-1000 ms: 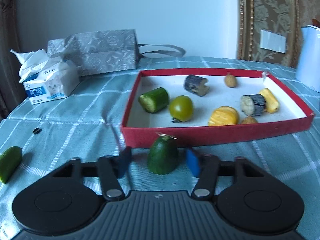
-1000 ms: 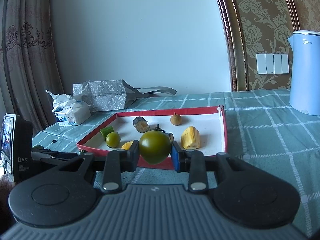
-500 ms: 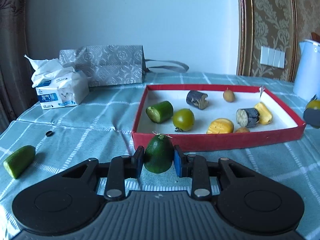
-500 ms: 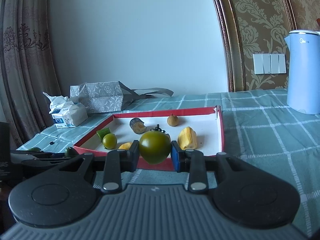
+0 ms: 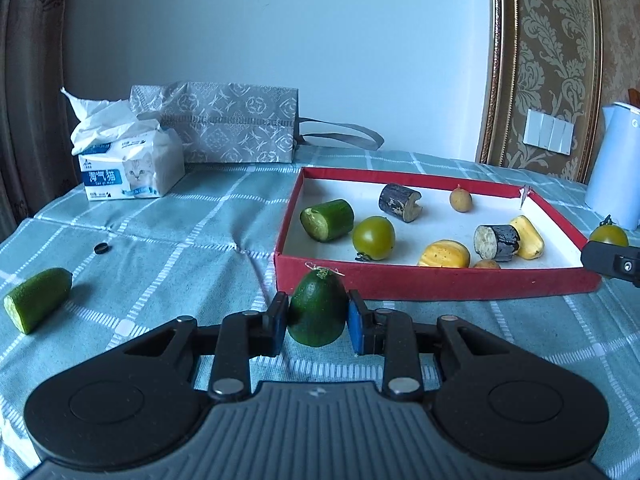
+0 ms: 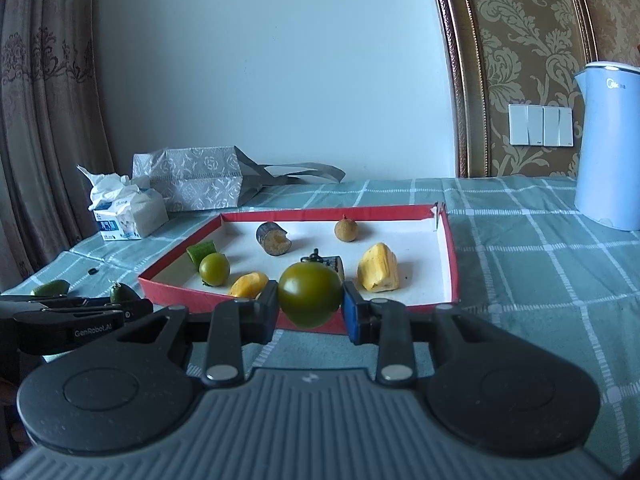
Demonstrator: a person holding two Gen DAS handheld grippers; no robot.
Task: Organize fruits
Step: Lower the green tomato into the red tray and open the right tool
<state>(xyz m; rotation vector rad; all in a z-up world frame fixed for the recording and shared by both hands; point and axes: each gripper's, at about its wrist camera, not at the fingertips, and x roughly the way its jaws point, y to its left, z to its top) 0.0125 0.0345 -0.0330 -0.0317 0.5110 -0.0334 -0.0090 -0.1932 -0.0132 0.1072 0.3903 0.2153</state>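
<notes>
Red tray [image 5: 436, 282] lies just ahead of both grippers, long side across. Left gripper [image 5: 318, 328] pinches a green fruit [image 5: 317, 309], stem up, before the tray's near-left wall. Right gripper [image 6: 310, 308] pinches a green tomato [image 6: 310, 295] at the near wall, closer in.

Tissue pack [image 5: 130, 168] beside grey bag [image 5: 236, 128]; blue kettle [image 6: 610, 148] on checked cloth [image 5: 168, 240]
</notes>
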